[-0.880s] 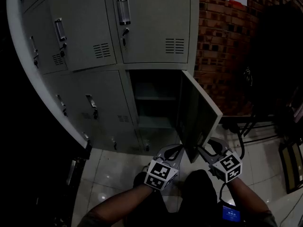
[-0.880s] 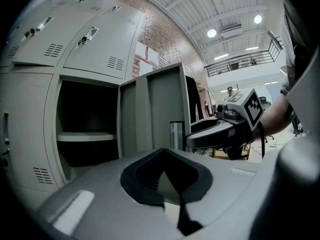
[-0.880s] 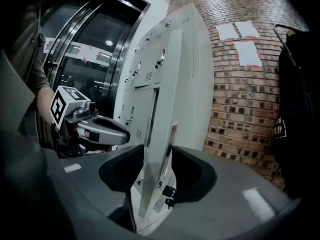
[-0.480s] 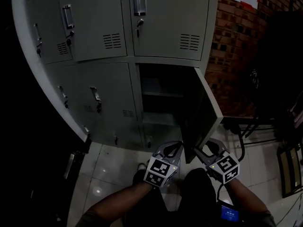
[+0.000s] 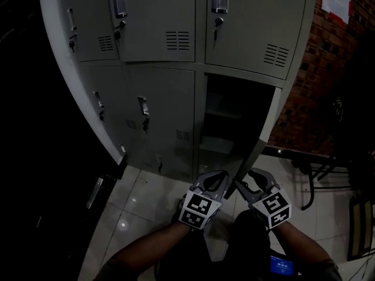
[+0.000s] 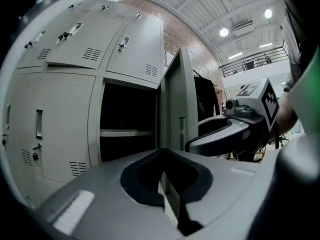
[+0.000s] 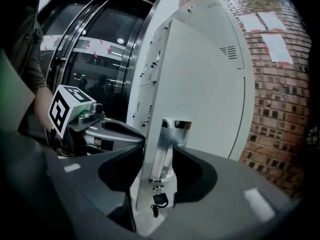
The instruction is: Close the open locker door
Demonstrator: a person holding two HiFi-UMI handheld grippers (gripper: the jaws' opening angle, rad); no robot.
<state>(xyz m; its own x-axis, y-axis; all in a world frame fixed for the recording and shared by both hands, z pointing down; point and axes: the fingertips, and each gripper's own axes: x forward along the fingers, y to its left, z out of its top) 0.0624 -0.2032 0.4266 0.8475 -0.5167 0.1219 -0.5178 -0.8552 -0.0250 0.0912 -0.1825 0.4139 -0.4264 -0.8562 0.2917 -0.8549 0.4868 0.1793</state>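
Facing a bank of pale grey steel lockers [image 5: 158,16], with a red brick wall [image 5: 337,57] to its right and a glossy tiled floor [image 5: 140,209] below. At the bank's lower right, a grey sheet-metal locker door [image 5: 259,138] standing wide open, almost edge-on in the head view. Behind it, a dark compartment with one shelf [image 6: 125,132].

Right gripper [image 7: 160,156] set astride the door's free edge, jaws spread wide. One jaw on the inner face, the other on the outer face beside the upright chrome pull handle [image 7: 170,136], a small dark lock [image 7: 159,200] just below. Apparently not pinching the panel, though contact is hard to judge in the dim light.

Left gripper [image 5: 224,175] just beside it on the compartment side of the door, jaw tips closed together on nothing, near the door's lower edge. Both grippers carried low in the head view on the person's forearms [image 5: 155,244].
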